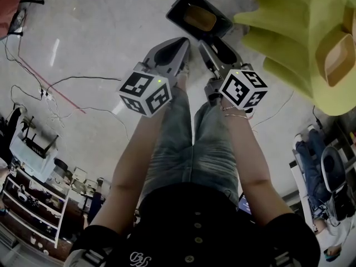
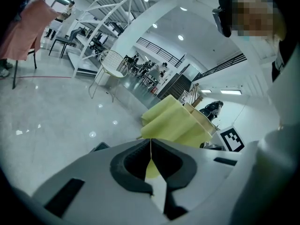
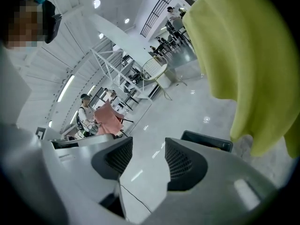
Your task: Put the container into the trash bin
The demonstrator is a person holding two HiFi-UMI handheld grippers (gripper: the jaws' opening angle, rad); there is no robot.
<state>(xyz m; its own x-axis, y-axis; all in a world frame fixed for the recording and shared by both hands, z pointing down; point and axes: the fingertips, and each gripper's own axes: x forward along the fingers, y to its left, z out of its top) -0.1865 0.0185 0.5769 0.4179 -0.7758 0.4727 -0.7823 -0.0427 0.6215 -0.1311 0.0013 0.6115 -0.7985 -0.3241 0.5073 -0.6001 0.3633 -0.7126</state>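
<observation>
A black trash bin (image 1: pixel 199 16) stands on the floor just beyond both grippers, and a tan container (image 1: pixel 200 17) lies inside it. My left gripper (image 1: pixel 182 44) hovers at the bin's near left edge, jaws shut tip to tip with nothing between them (image 2: pixel 151 142). To its right, my right gripper (image 1: pixel 216 48) stands open and empty at the bin's near edge. In the right gripper view (image 3: pixel 149 144) only bare floor shows in the gap, with the bin's dark rim (image 3: pixel 206 140) just behind the right jaw.
A yellow cloth (image 1: pixel 300 43) drapes a table close on the right, with a cardboard box (image 1: pixel 336 60) on top. Cables (image 1: pixel 55 88) trail over the floor at left. Shelving (image 1: pixel 33 199) stands at lower left, a chair (image 1: pixel 334 177) at lower right.
</observation>
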